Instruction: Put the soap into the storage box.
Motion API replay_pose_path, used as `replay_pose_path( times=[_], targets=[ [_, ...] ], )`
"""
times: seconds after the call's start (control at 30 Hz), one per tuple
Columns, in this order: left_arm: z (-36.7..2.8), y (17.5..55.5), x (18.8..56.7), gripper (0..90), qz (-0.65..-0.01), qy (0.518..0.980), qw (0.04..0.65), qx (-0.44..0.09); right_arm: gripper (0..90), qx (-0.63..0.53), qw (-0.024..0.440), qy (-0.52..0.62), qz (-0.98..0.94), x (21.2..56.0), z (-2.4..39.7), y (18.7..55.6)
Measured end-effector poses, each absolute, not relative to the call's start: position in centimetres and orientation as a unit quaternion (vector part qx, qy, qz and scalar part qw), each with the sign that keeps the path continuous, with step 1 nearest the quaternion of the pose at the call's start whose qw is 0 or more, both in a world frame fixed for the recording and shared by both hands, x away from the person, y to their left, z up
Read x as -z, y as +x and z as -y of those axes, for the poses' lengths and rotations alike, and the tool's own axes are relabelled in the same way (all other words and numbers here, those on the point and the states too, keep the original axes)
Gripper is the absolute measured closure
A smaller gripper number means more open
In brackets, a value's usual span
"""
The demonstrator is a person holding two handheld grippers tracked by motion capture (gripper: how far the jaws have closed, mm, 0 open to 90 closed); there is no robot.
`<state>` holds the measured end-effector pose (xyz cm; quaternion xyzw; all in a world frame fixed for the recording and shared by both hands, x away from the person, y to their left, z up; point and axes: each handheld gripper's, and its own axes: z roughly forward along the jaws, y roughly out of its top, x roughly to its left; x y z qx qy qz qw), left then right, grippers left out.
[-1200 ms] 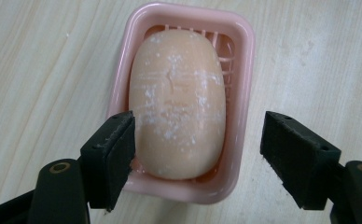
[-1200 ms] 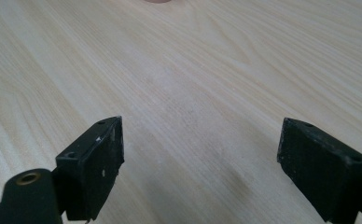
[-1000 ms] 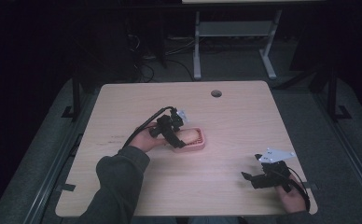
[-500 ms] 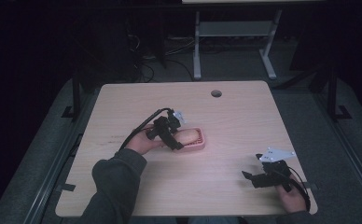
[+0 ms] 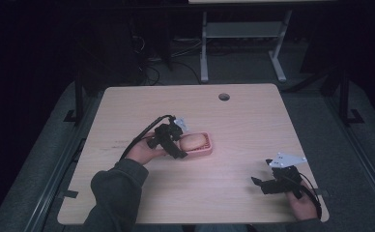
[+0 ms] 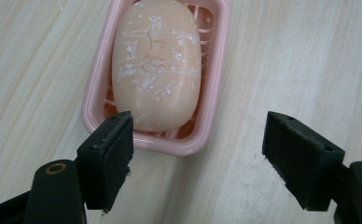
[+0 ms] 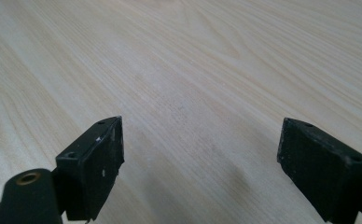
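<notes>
A peach oval soap bar (image 6: 156, 65) with white flecks lies in a pink soap dish (image 6: 219, 74) near the middle of the table; in the high view the soap (image 5: 194, 141) and the dish (image 5: 207, 149) sit just right of my left gripper (image 5: 180, 145). That left gripper (image 6: 198, 154) is open, its jaws wide apart just short of the dish's near end, nothing between them. My right gripper (image 5: 259, 183) rests near the table's front right corner. In its own view the right gripper (image 7: 200, 163) is open over bare wood.
The wooden table (image 5: 253, 121) has a round cable hole (image 5: 223, 96) near its far edge. A white metal stand (image 5: 243, 34) and cables lie on the dark floor beyond. Black rails (image 5: 55, 179) run along both table sides.
The left hand and gripper have drawn back slightly toward the left, away from the dish. The soap and dish stay in place. The right gripper has barely moved.
</notes>
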<state>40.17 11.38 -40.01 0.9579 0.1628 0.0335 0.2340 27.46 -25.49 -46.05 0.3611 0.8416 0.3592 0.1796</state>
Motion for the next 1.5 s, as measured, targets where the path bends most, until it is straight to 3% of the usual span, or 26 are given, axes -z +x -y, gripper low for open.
replay_pose_path(
  times=[1.5],
  targets=[
    [-16.3,36.6,41.2,23.0,-0.181,0.954,0.238,-0.038,14.1,-0.352,0.184,0.370,-0.839,46.1,25.8,27.7]
  ],
)
